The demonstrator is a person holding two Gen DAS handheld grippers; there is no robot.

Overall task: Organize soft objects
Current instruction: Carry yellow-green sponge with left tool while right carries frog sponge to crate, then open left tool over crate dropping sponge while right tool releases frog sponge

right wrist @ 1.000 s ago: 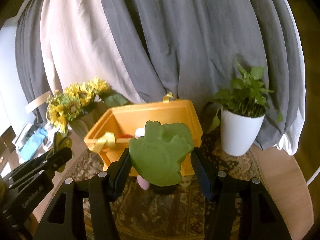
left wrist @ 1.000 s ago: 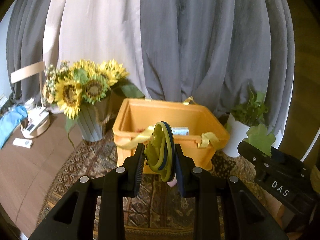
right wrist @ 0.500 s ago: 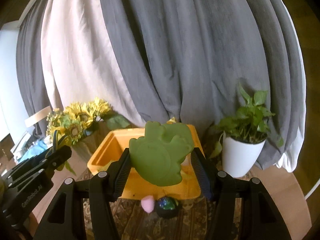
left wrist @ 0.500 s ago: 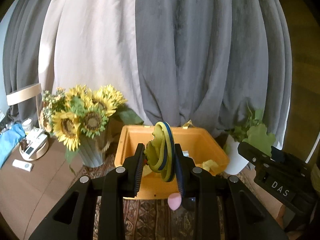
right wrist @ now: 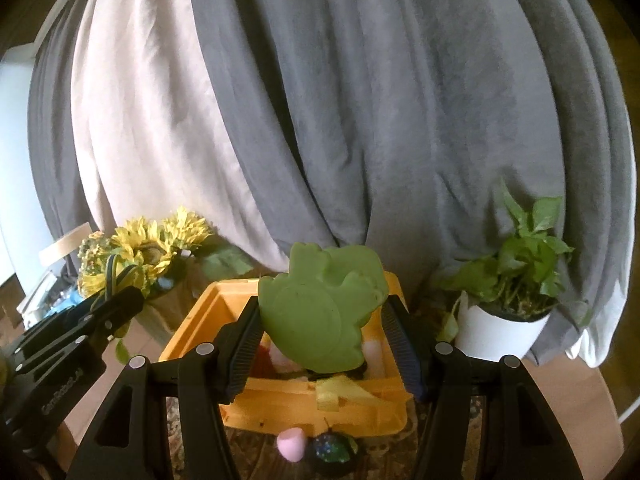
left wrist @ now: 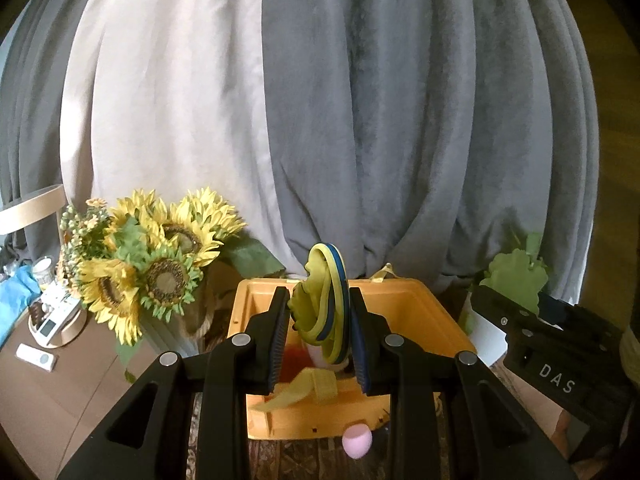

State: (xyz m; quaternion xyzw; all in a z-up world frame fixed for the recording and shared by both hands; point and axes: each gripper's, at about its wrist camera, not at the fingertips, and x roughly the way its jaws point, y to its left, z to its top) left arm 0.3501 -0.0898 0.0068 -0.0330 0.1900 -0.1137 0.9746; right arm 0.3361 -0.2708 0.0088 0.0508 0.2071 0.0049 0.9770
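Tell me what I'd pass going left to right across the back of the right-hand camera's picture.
Sunflowers → orange bin → green foam toy held over the bin → potted plant in a white pot.

Two grippers show: the left gripper (left wrist: 319, 332) and the right gripper (right wrist: 324, 344). One yellow-and-blue soft toy (left wrist: 325, 304) sits between the left jaws, and one flat green soft toy (right wrist: 320, 312) between the right jaws. One orange bin (right wrist: 192, 332) lies beyond both pairs of jaws. Below the jaws, in front of the bin, lie one pink egg-shaped piece (right wrist: 292, 445) and one dark speckled ball (right wrist: 331, 448). One sunflower bunch (left wrist: 148, 268) stands left of the jaws, one potted plant (right wrist: 516, 280) right.
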